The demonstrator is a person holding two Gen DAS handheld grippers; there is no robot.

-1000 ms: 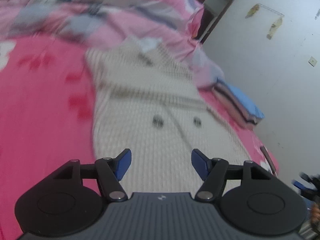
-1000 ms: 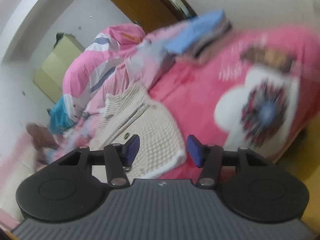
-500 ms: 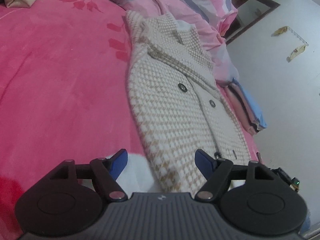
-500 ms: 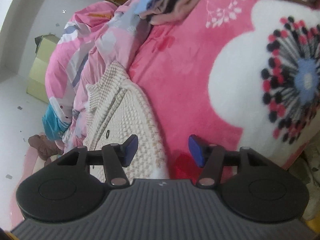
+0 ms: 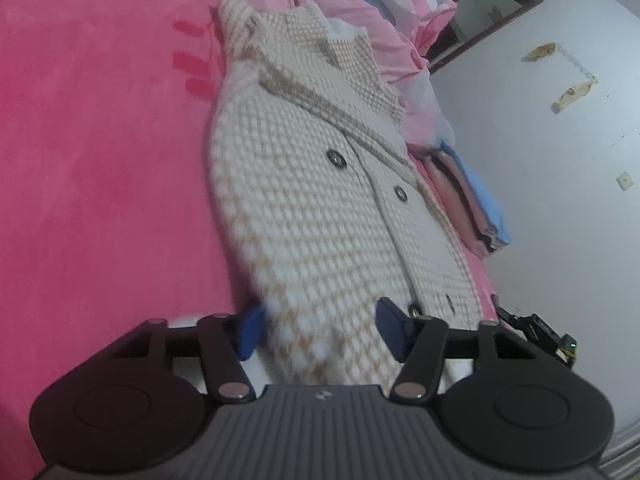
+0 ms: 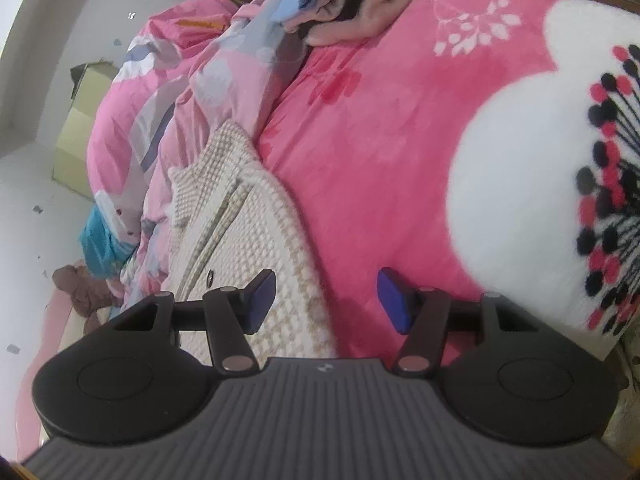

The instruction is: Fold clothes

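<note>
The knit cardigan lies flat on the pink bed, its long axis running straight away from both tools, collar toward the heaped duvet at the far edge, hem at the near edge. The left hand-held gripper straddles the hem's left corner; its jaws are closing with fabric between them, not yet pinched. The right hand-held gripper sits at the hem's right edge, released, partly over bare blanket. Both seem equally near. The cardigan is cream-and-tan check, chunky, with 4 dark buttons visible.
</note>
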